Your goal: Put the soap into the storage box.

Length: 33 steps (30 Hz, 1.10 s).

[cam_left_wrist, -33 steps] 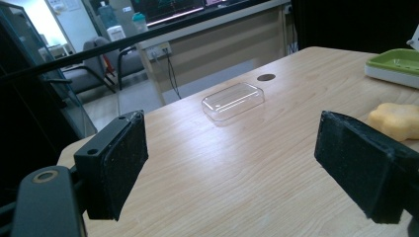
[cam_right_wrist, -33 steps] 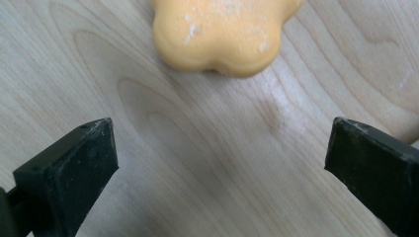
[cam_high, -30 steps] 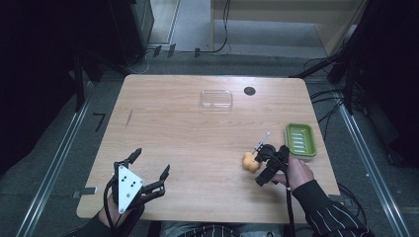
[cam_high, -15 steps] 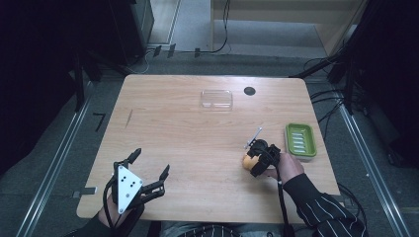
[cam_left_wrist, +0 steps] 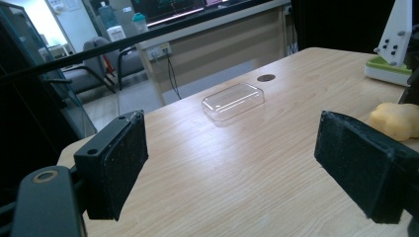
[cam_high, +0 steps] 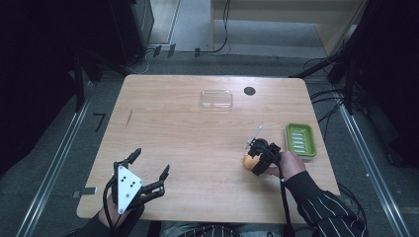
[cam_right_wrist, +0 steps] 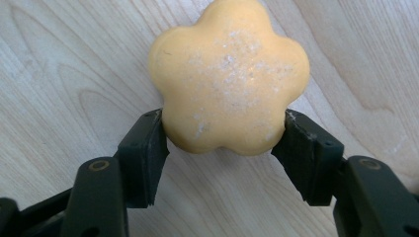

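My right tool (cam_right_wrist: 225, 143) is pressing its two black jaws against either side of a flower-shaped orange soap (cam_right_wrist: 228, 74), clamping it where it is lying flat on the wooden surface (cam_high: 188, 133). The soap is sitting between the jaw pads, most of it jutting beyond them. Just to the right, a green soap dish (cam_high: 300, 139) is resting near the edge. My left tool (cam_high: 148, 170) is hovering near the front left corner, jaws wide apart and empty. A clear plastic lid (cam_high: 216, 98) is lying toward the far side.
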{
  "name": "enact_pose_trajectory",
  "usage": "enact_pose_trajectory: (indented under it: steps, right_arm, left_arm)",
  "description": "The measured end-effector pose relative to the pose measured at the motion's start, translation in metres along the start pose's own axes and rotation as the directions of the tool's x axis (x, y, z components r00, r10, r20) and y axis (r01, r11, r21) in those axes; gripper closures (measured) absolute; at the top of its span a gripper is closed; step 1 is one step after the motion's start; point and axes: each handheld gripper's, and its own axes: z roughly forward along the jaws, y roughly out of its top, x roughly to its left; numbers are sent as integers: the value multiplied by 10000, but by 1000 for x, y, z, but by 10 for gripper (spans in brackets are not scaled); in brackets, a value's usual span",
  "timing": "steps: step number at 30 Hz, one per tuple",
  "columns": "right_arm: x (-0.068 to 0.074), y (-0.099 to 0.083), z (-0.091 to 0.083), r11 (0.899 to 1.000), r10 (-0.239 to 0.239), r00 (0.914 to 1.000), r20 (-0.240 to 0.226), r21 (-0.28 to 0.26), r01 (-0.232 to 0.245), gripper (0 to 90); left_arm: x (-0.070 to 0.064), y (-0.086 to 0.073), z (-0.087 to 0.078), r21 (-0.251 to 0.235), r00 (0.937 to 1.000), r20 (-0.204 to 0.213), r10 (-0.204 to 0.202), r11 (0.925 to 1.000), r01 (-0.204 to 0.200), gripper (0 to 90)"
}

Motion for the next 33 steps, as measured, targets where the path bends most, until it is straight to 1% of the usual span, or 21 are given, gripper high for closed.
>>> enact_pose_trajectory:
  steps: [1,2,3,6,8,9,10,12,14,15,17,19,20,22,24,31,33]
  right_arm:
    - [0,0,0,10000,-10,10000,59,67,9,356]
    - [0,0,0,10000,85,9999,87,18,-86,316]
    - [-1,0,1,9999,122,9999,60,45,-122,304]
    - [0,1,1,9999,132,9999,18,-32,-132,279]
    - [1,3,1,10000,47,9999,141,44,-48,262]
    - [2,5,2,9999,95,9999,120,57,-96,262]
    - [2,6,3,10000,-5,9999,130,75,4,262]
    - [2,9,4,9999,-33,9997,228,146,29,267]
    - [3,11,5,9997,-77,9996,274,225,71,294]
    - [3,11,6,9998,22,9995,329,180,-28,311]
    - [3,13,7,9996,-23,9993,378,275,12,330]
    - [3,14,8,9994,-25,9993,370,350,12,340]
    - [3,14,8,9992,-133,9991,397,373,118,353]
    - [3,13,9,9990,-93,9995,288,438,80,399]
    - [2,12,8,9994,-88,9996,262,352,79,402]
    - [4,12,8,9996,-43,9992,390,283,32,406]
    - [4,12,8,9999,-56,9993,366,156,50,406]
  left_arm:
    - [0,0,0,-1,10000,-2,-8,10000,8,135]
    - [0,0,0,-5,10000,8,3,10000,-3,135]
    - [0,0,0,-3,10000,3,-1,10000,1,135]
    - [0,0,0,4,10000,4,2,10000,-2,135]
    - [0,0,0,3,10000,5,-1,10000,1,135]
    - [0,0,0,1,10000,2,0,10000,0,135]
    - [0,0,0,-7,10000,1,-3,10000,3,135]
    - [0,0,0,-20,10000,-14,-30,10000,30,135]
    - [0,0,0,-25,10000,-17,-48,10000,47,135]
    - [0,0,0,-35,10000,-1,-35,10000,35,135]
    - [0,0,0,-26,10000,-7,-27,10000,27,135]
    - [0,0,0,-37,10000,-9,-48,10000,48,135]
    - [0,0,0,-35,10000,-4,-43,10000,43,135]
    - [1,0,0,-41,10000,-11,-66,10000,66,135]
    - [0,0,0,-45,10000,-11,-51,10000,51,135]
    - [0,0,0,-32,10000,-6,-43,10000,43,135]
    - [0,0,0,-39,10000,-3,-51,10000,51,135]
